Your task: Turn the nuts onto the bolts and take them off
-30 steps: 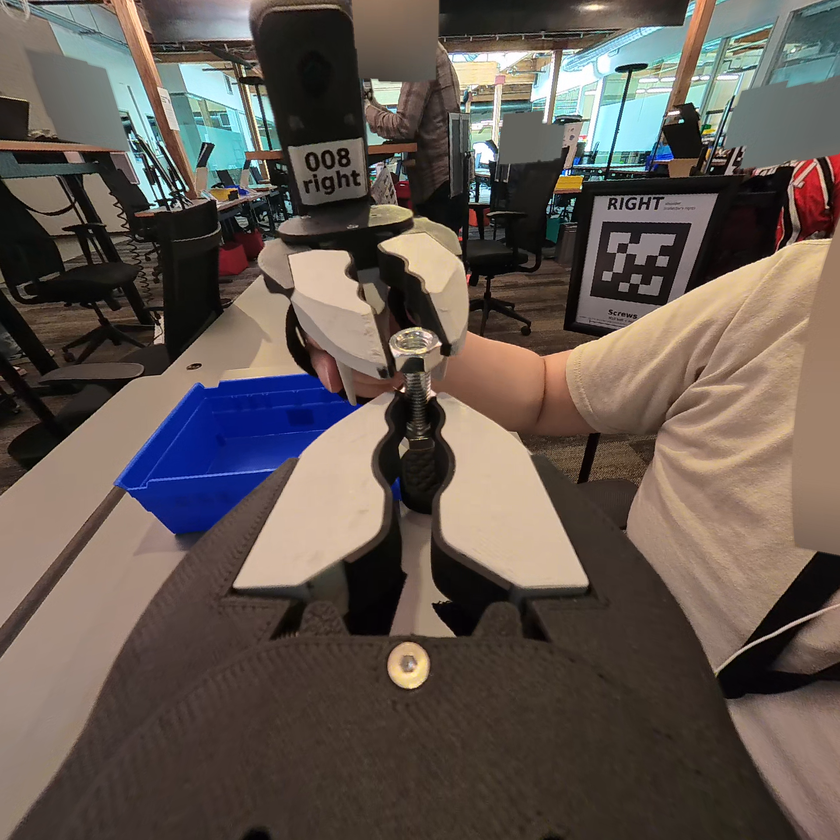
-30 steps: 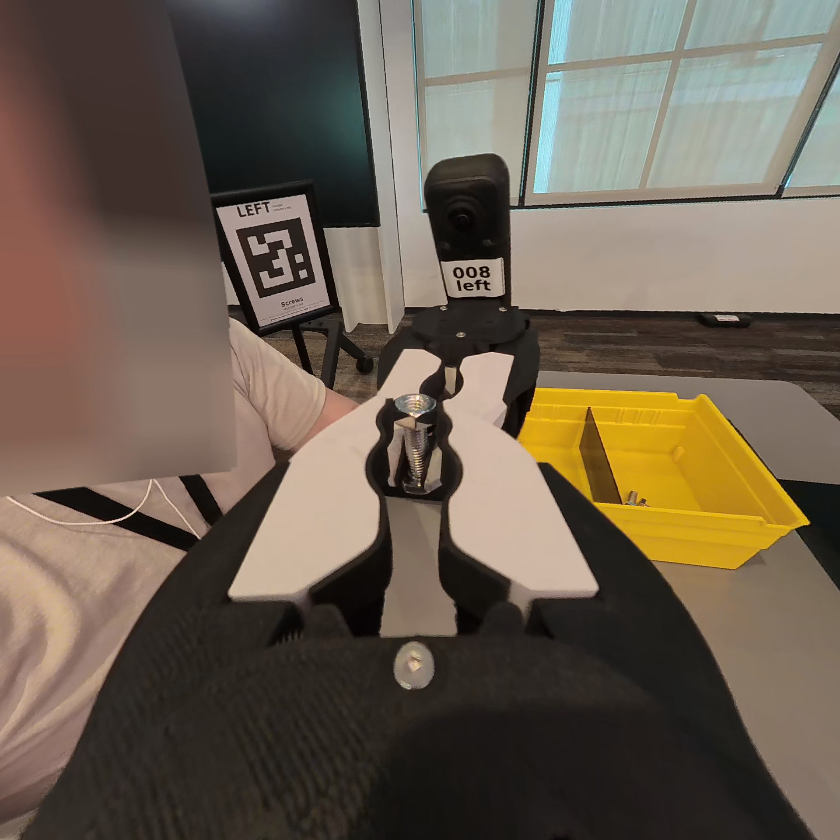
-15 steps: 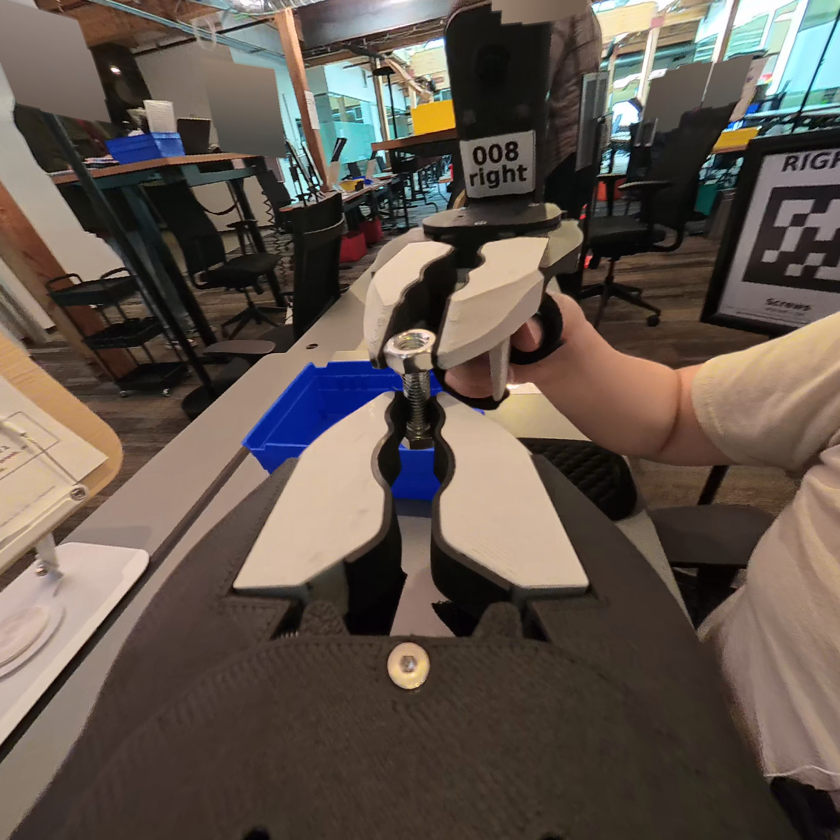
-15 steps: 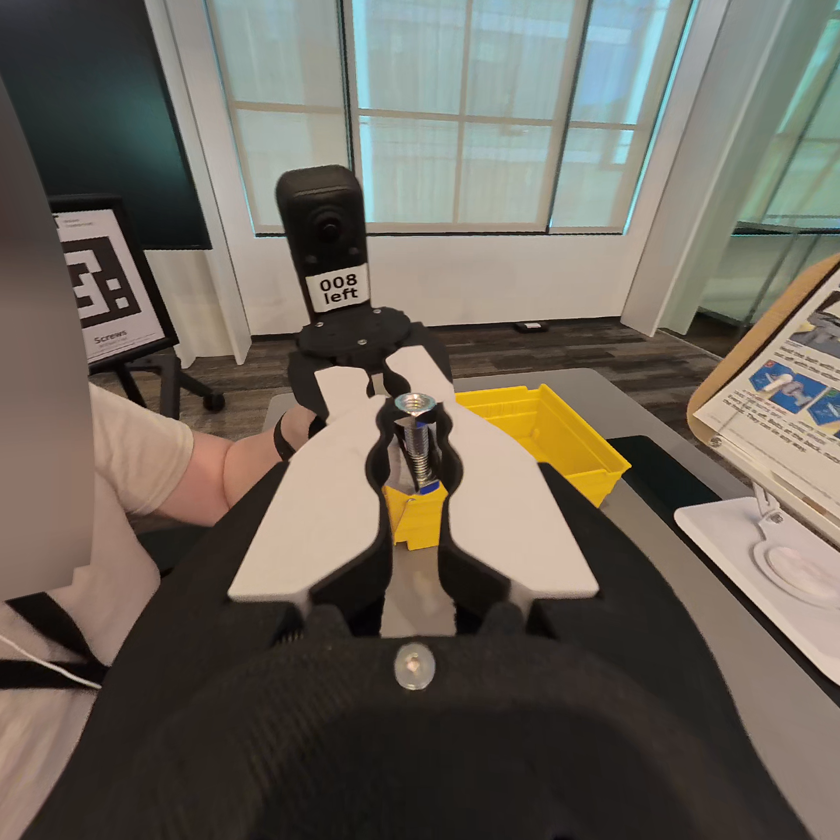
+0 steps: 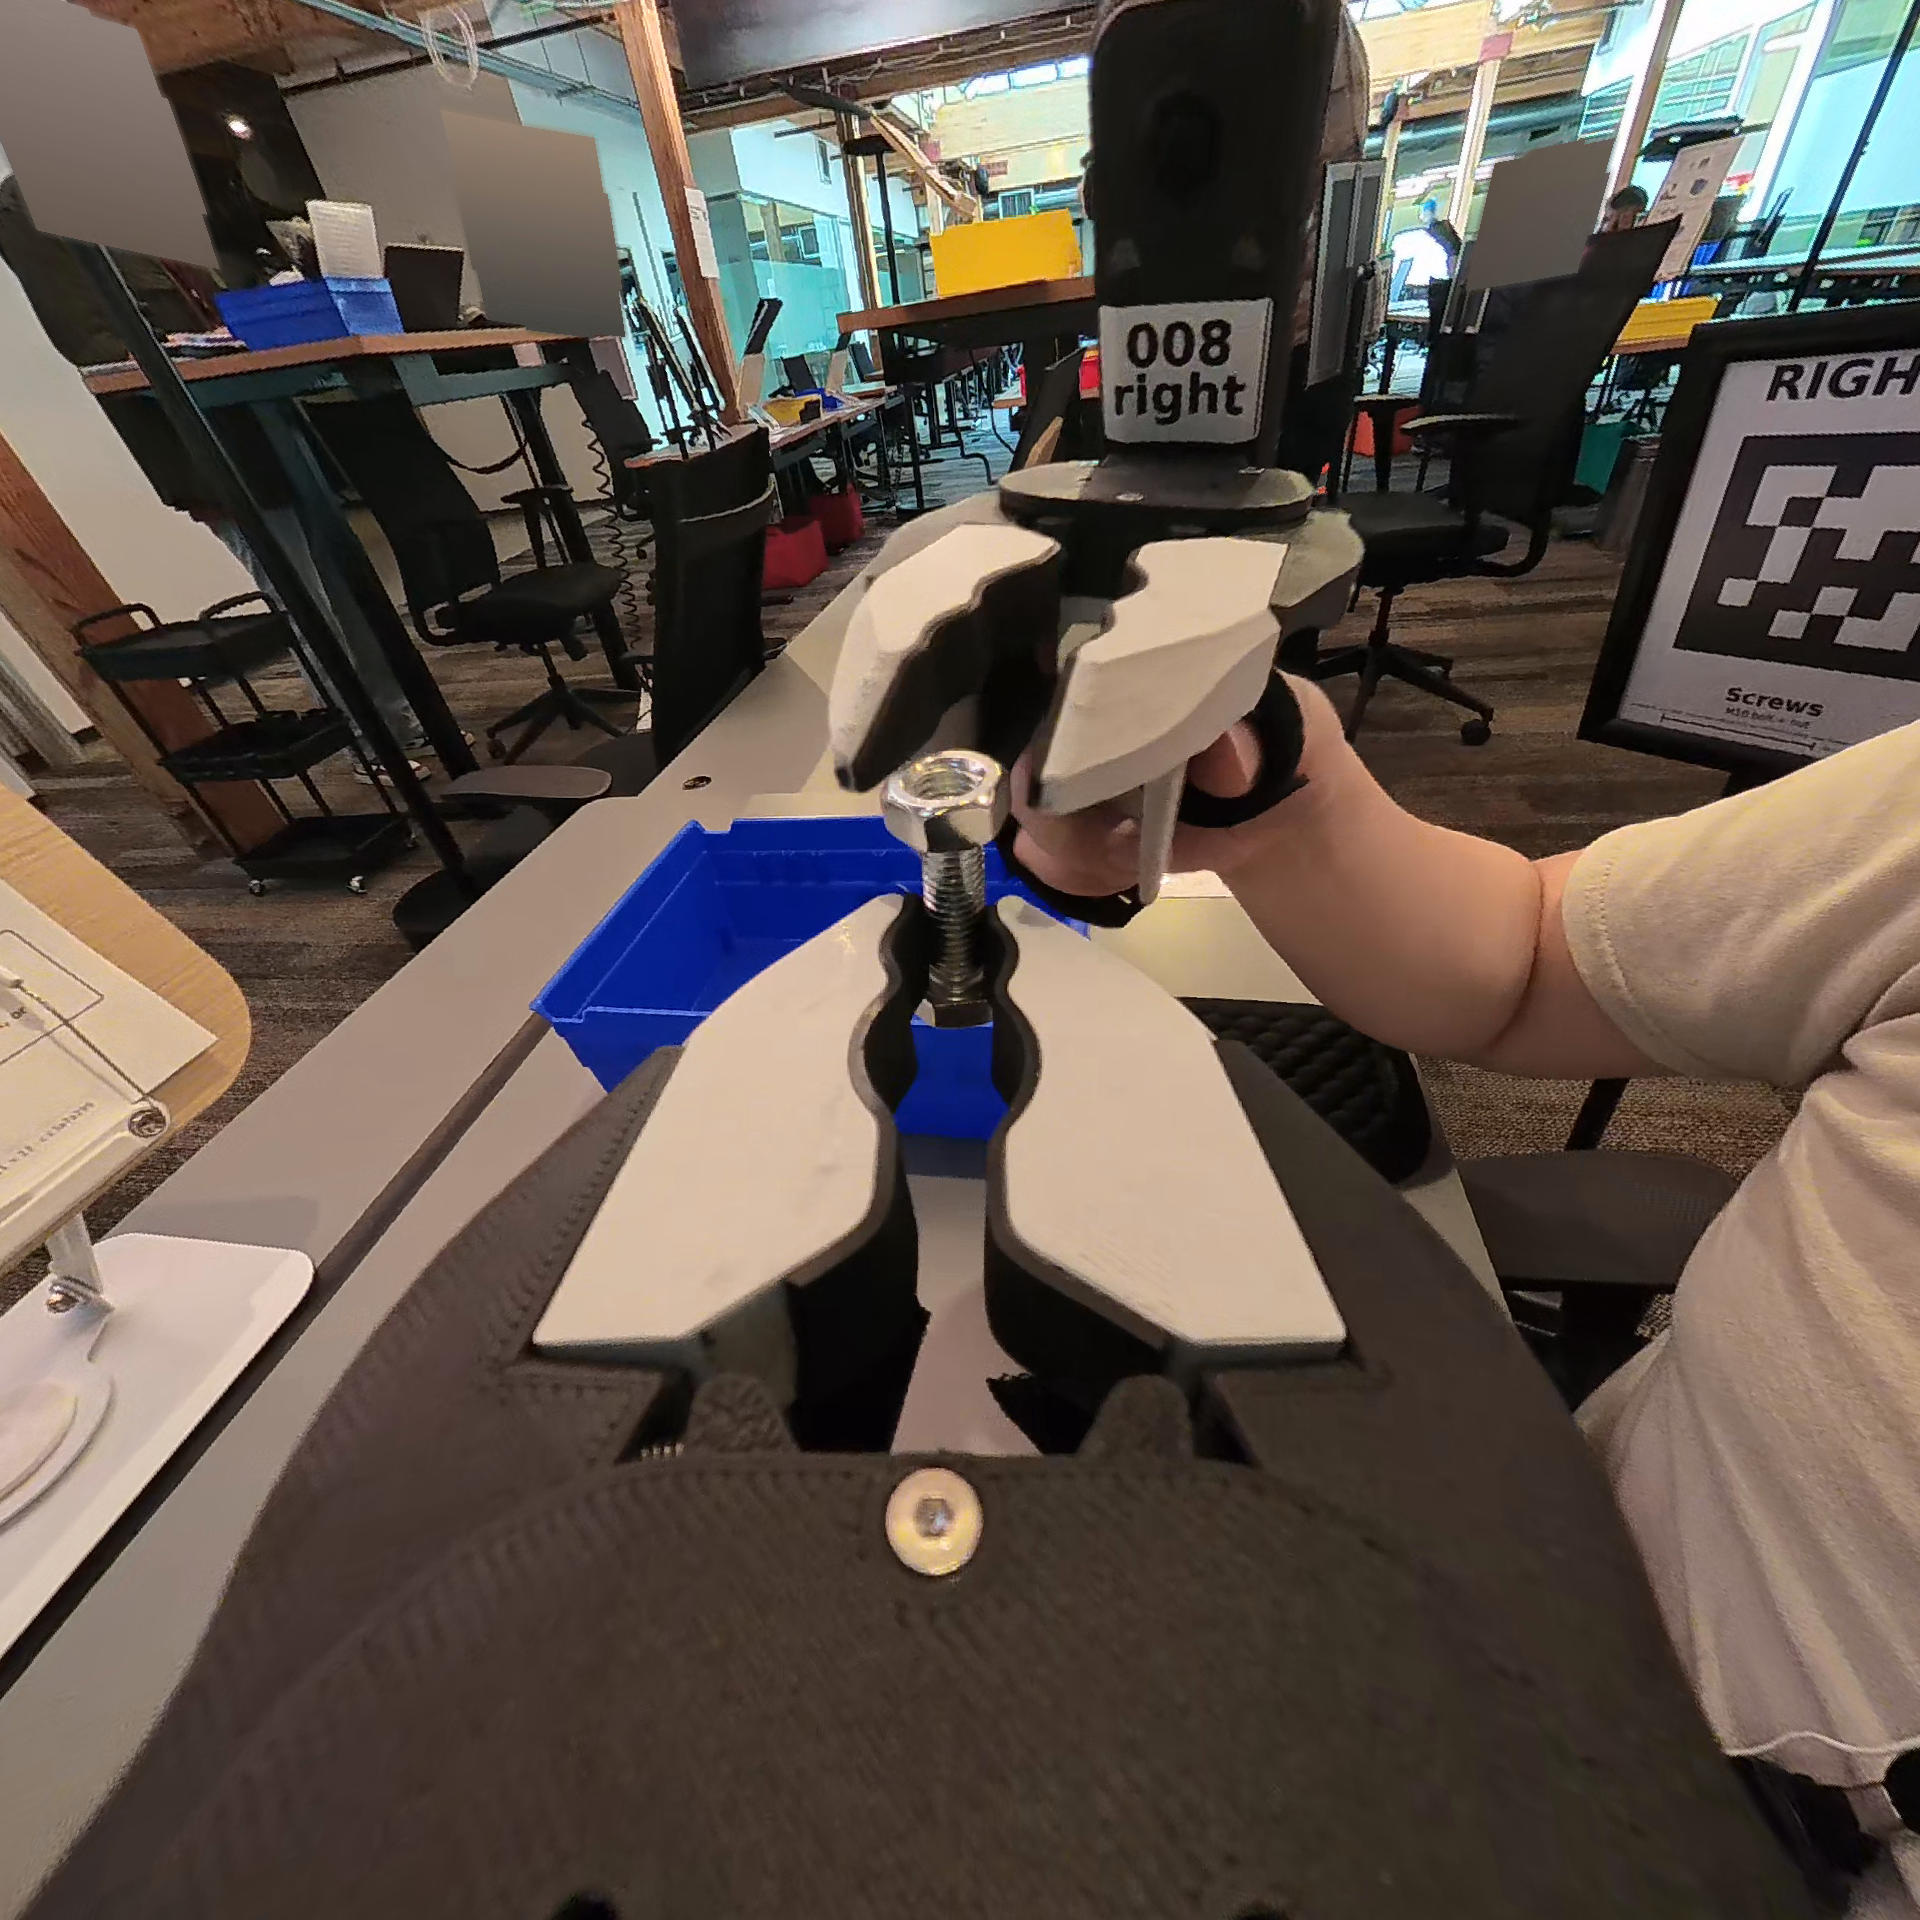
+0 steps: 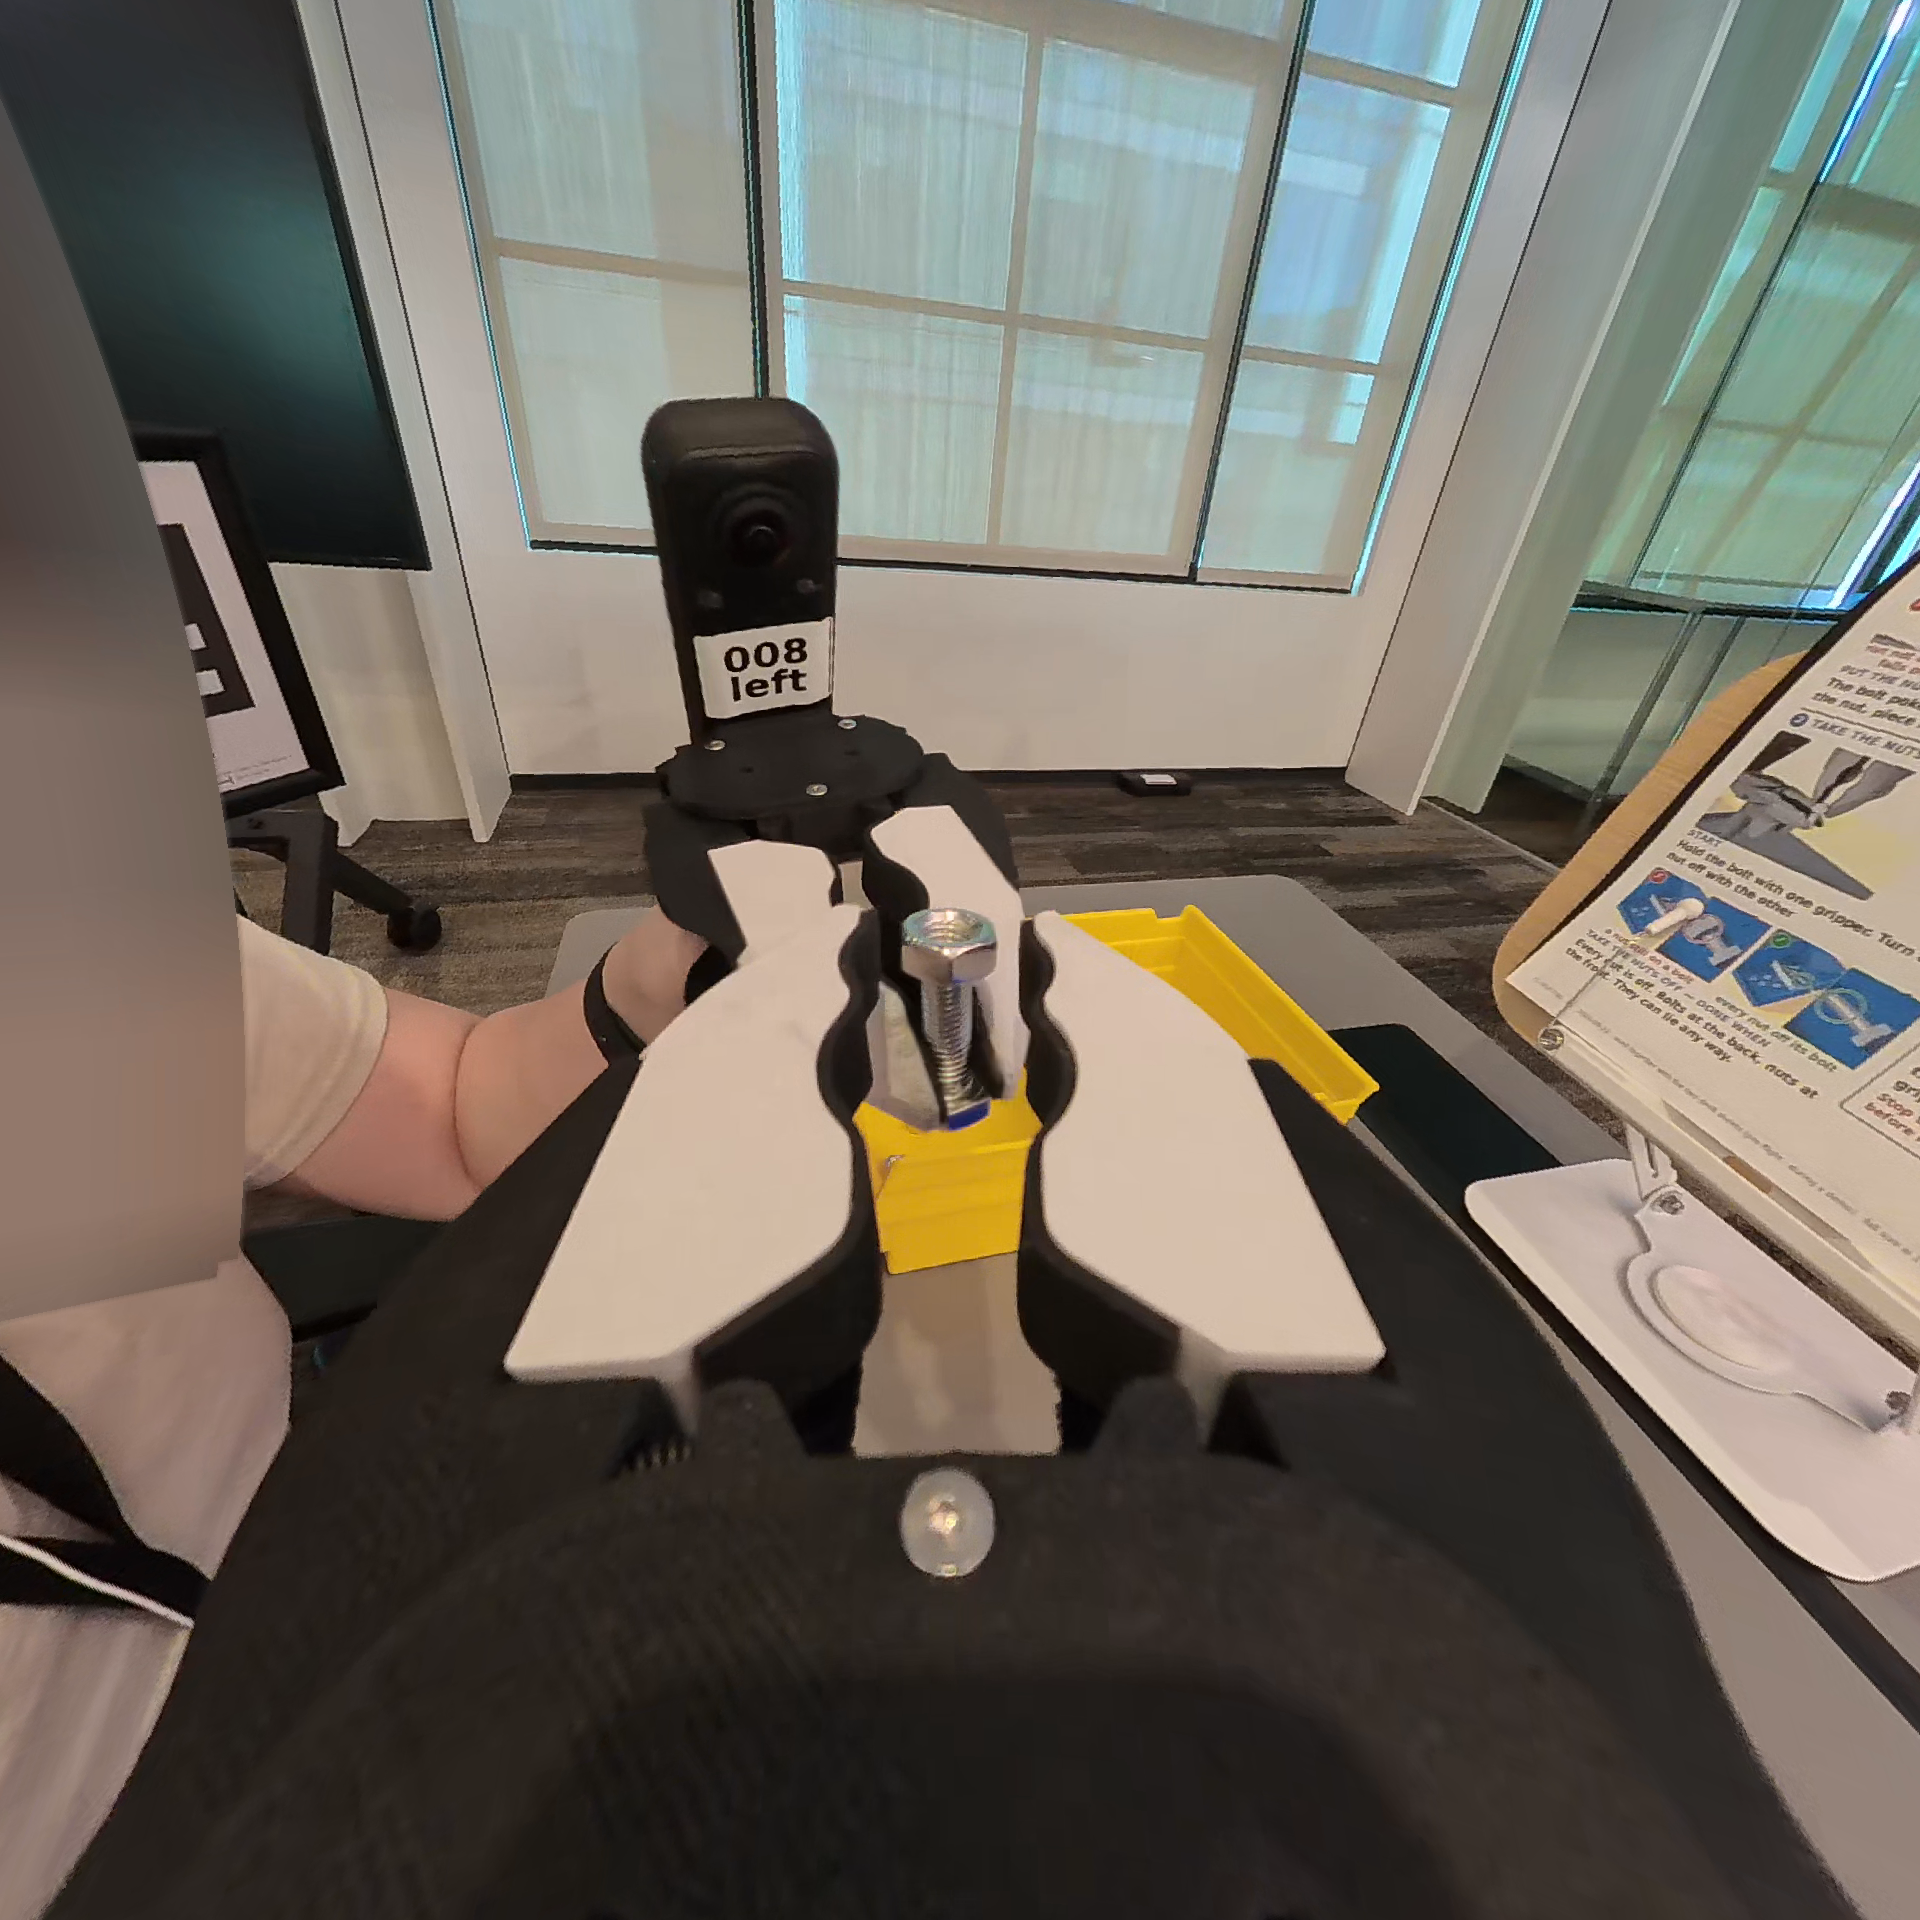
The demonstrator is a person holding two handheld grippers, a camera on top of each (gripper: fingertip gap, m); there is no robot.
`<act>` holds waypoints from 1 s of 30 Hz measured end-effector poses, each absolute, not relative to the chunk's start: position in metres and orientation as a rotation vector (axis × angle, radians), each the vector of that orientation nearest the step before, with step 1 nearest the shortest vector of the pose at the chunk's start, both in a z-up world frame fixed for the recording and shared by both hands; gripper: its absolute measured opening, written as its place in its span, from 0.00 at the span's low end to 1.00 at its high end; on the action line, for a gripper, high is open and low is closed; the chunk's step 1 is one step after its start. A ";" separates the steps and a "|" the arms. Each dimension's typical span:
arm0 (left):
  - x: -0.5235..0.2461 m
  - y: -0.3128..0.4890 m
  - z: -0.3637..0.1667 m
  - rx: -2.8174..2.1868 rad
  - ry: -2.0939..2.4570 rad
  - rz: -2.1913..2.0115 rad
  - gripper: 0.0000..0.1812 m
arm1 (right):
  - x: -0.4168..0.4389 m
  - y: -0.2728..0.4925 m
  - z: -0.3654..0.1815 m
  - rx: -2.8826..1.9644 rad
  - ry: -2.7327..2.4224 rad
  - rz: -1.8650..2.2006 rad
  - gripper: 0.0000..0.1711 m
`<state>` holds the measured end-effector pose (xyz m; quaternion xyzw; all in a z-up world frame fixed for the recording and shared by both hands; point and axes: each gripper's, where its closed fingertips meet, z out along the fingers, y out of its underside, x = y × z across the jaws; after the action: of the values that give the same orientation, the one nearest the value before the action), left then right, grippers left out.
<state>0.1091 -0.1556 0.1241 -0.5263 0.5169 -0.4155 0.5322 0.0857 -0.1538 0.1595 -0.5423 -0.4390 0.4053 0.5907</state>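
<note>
A silver bolt (image 5: 951,914) stands upright with a hex nut (image 5: 943,805) threaded at its top end. My left gripper (image 5: 951,925) is shut on the bolt's lower end, near the head. My right gripper (image 5: 956,784) faces it from behind, jaws apart, fingertips on either side of the nut. In the right wrist view the nut (image 6: 948,945) and bolt (image 6: 951,1029) sit between the spread fingers of my right gripper (image 6: 948,925), with a gap on each side. The left gripper (image 6: 862,862) shows beyond them.
A blue bin (image 5: 727,935) sits on the grey table (image 5: 364,1122) beyond the left gripper. A yellow bin (image 6: 1226,997) sits beyond the right gripper. An instruction sheet on a white stand (image 6: 1714,987) is at the table's side. The person's arm (image 5: 1403,935) reaches in from the right. The grippers are tip to tip, or close to it.
My right gripper's jaws have opened off the nut, which they gripped before. Both grippers have swung round together, bringing the instruction stand into view. The left gripper still holds the bolt.
</note>
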 end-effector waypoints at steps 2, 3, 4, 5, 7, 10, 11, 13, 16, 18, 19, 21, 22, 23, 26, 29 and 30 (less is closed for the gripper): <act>0.108 -0.155 0.124 -1.256 1.231 -0.991 0.05 | 0.086 -0.155 0.159 -1.258 -1.029 0.944 0.15; 0.108 -0.155 0.125 -1.256 1.229 -0.993 0.05 | 0.086 -0.157 0.159 -1.255 -1.037 0.946 0.15; 0.108 -0.155 0.125 -1.256 1.230 -0.994 0.05 | 0.086 -0.158 0.159 -1.254 -1.041 0.945 0.15; 0.108 -0.155 0.125 -1.257 1.229 -0.992 0.05 | 0.086 -0.158 0.159 -1.253 -1.040 0.941 0.15; 0.108 -0.154 0.125 -1.258 1.228 -0.987 0.05 | 0.087 -0.159 0.159 -1.252 -1.038 0.935 0.15; 0.107 -0.153 0.125 -1.262 1.223 -0.990 0.05 | 0.089 -0.161 0.160 -1.257 -1.037 0.932 0.15; 0.107 -0.153 0.125 -1.264 1.222 -0.990 0.05 | 0.089 -0.161 0.159 -1.264 -1.035 0.929 0.14; 0.107 -0.153 0.124 -1.265 1.223 -0.994 0.05 | 0.091 -0.160 0.160 -1.267 -1.021 0.919 0.14; 0.108 -0.154 0.124 -1.263 1.229 -0.998 0.05 | 0.092 -0.159 0.161 -1.251 -1.021 0.885 0.15; 0.109 -0.155 0.123 -1.263 1.231 -0.997 0.05 | 0.090 -0.159 0.159 -1.247 -1.038 0.868 0.15; 0.109 -0.155 0.123 -1.263 1.231 -0.997 0.05 | 0.089 -0.160 0.158 -1.247 -1.044 0.860 0.15; 0.109 -0.154 0.123 -1.267 1.229 -0.996 0.05 | 0.089 -0.160 0.157 -1.245 -1.047 0.845 0.16; 0.108 -0.153 0.123 -1.268 1.225 -0.995 0.05 | 0.089 -0.161 0.156 -1.248 -1.047 0.839 0.15; 0.108 -0.153 0.123 -1.270 1.222 -0.996 0.05 | 0.089 -0.162 0.156 -1.250 -1.050 0.842 0.15; 0.107 -0.152 0.124 -1.273 1.220 -1.003 0.05 | 0.091 -0.164 0.156 -1.260 -1.053 0.845 0.13; 0.108 -0.154 0.124 -1.269 1.228 -1.008 0.05 | 0.093 -0.162 0.162 -1.230 -1.027 0.806 0.14; 0.109 -0.155 0.124 -1.266 1.232 -1.005 0.05 | 0.093 -0.161 0.163 -1.224 -1.022 0.797 0.15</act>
<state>0.1087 -0.1549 0.1236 -0.5296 0.5154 -0.4203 0.5266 0.0930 -0.1606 0.1626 -0.5342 -0.4461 0.3479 0.6281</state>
